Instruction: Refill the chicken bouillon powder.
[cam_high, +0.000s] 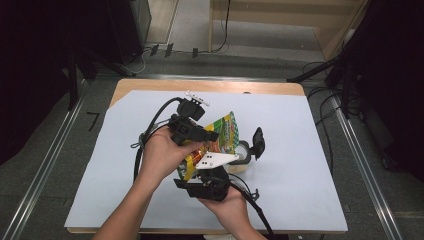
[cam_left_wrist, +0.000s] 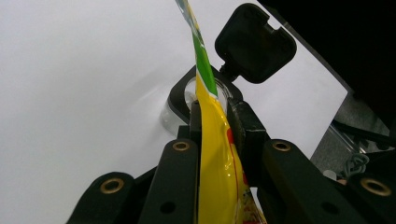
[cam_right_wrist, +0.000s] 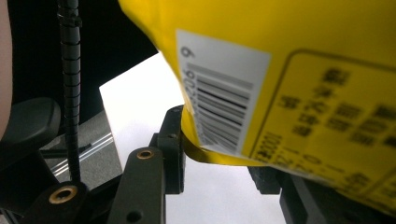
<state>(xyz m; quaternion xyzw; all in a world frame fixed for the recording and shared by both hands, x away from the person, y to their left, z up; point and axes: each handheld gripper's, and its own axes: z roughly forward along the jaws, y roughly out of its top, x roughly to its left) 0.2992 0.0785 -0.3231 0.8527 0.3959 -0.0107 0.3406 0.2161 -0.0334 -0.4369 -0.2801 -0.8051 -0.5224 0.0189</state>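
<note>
At the centre of the high view, we pinch the yellow-green snack pouch (cam_high: 223, 136) with our left gripper (cam_high: 207, 136), pads pressed on its edge. Our right gripper (cam_high: 210, 175) clamps its lower corner. Just right stands a clear jar (cam_high: 243, 156), black lid (cam_high: 258, 141) flipped up.

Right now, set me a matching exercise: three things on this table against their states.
Things:
1. snack bag
2. container
3. lid

States:
A. flipped up, black
B. clamped between black jaws, yellow and green
C. standing open on the white sheet

Pairs: 1-B, 2-C, 3-A
</note>
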